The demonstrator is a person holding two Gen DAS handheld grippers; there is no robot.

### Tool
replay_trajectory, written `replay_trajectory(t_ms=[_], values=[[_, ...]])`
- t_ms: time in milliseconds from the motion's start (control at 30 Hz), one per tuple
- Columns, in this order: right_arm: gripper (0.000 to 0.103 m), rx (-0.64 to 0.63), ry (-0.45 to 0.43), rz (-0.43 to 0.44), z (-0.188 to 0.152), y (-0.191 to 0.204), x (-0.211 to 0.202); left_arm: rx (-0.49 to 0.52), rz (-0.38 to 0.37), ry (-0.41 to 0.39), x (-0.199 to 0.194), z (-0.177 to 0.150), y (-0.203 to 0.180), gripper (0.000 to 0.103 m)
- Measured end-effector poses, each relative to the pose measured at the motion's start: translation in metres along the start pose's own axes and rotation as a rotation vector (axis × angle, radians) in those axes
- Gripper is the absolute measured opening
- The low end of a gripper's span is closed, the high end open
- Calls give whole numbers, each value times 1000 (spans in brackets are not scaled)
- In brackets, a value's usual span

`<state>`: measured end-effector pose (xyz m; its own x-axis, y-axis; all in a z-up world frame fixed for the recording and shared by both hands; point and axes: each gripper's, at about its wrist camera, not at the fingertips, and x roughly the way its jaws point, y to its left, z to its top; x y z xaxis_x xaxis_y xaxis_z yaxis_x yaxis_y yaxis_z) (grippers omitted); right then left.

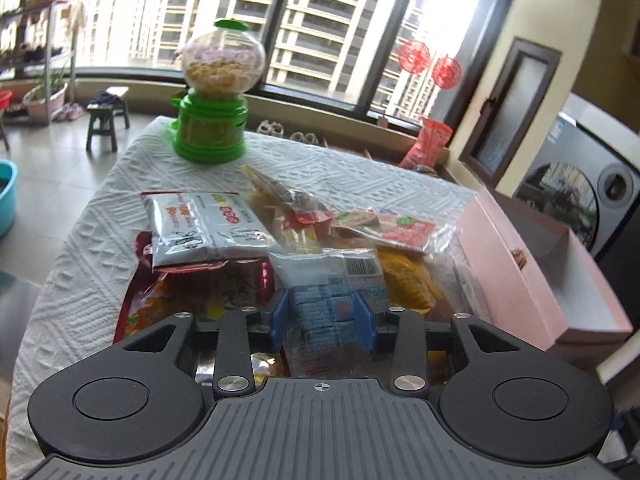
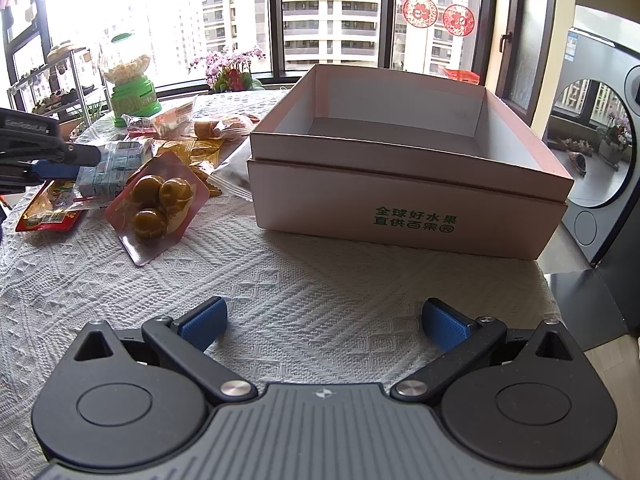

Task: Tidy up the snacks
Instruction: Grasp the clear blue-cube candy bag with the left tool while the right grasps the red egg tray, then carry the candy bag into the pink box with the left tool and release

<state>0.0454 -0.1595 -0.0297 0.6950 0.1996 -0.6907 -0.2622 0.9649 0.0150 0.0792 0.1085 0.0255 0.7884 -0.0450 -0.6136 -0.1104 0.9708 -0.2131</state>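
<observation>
White textured cloth covers the counter (image 2: pixel 320 280). On it sits an open pink cardboard box (image 2: pixel 408 184), with a heap of snack packets just left of it. The right gripper (image 2: pixel 324 320) hovers with jaws wide, holding nothing. The left gripper (image 1: pixel 324 320) has its jaws around a clear packet of blue-wrapped sweets (image 1: pixel 324 312).

I see the surface (image 2: pixel 320 280) under a white textured cloth (image 2: pixel 120 320). On it sit a pink box (image 2: pixel 400 200), a snack pile (image 2: pixel 160 184) and a green candy dispenser (image 2: pixel 134 96).
</observation>
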Motion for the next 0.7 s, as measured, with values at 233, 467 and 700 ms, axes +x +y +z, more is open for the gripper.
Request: replay_trajectory(t_ms=[233, 467, 700], values=[[102, -106, -65, 126, 11, 34, -11, 281, 6, -14, 2, -18, -22, 68], [94, -360, -198, 126, 41, 110, 7, 192, 19, -1, -20, -20, 26, 56], [58, -348, -85, 152, 58, 123, 41, 91, -74, -77, -33, -8, 44, 54]])
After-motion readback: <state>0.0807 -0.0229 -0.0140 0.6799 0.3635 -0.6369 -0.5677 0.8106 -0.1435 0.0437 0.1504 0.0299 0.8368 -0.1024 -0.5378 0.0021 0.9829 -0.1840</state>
